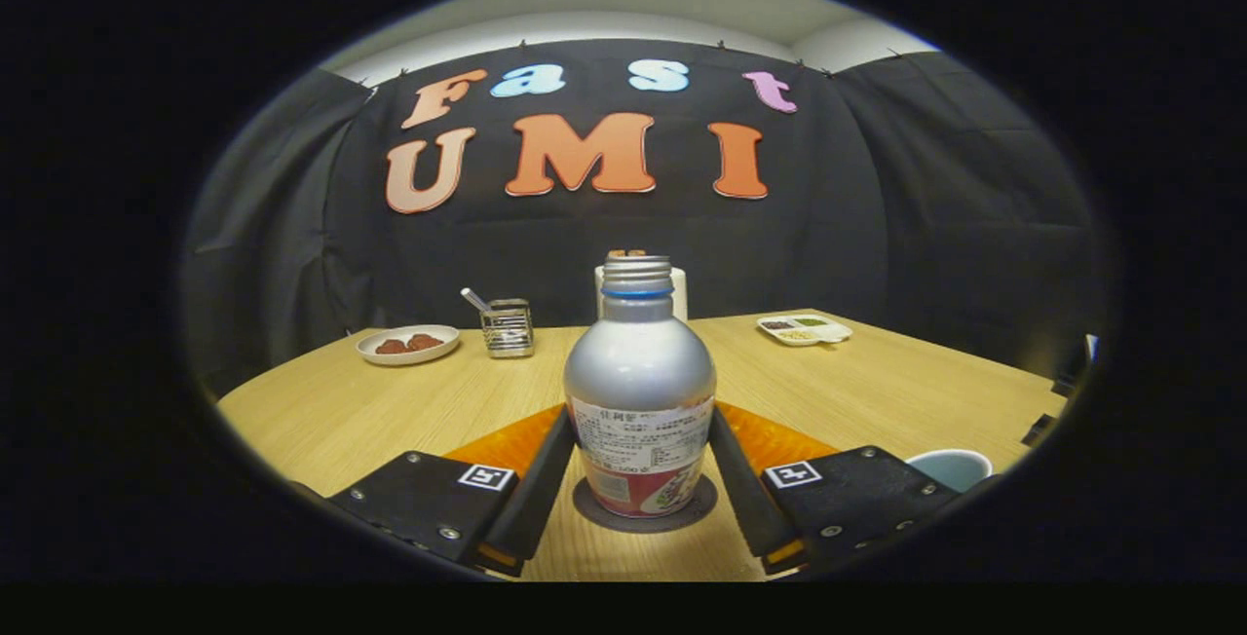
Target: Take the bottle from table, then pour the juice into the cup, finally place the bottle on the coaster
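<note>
Flanking the bottle (639,392) on the coaster (644,516), hand-held gripper (640,435).

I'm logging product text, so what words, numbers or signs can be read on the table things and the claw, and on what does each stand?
bottle, paper label: lines of print, too small and blurred to read.
claw, shut on the bottle: a square black-and-white marker on each side, a pattern, no words.
coaster under the bottle, cup: no text.
</note>
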Action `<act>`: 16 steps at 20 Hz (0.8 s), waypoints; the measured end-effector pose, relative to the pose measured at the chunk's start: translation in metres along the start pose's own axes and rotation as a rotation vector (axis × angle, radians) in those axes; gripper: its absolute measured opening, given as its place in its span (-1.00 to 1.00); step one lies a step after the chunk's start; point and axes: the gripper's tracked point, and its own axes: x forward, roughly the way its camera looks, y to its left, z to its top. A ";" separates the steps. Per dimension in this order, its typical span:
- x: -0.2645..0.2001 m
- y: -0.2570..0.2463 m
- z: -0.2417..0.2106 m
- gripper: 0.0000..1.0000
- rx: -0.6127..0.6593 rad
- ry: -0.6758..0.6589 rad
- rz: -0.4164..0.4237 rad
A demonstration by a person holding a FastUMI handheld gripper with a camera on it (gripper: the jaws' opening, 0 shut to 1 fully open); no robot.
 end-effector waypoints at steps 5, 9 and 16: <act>-0.007 0.002 0.003 0.77 -0.021 -0.009 0.010; -0.023 0.004 0.012 0.94 -0.040 -0.026 0.013; -0.081 0.029 0.055 0.94 -0.146 -0.101 0.059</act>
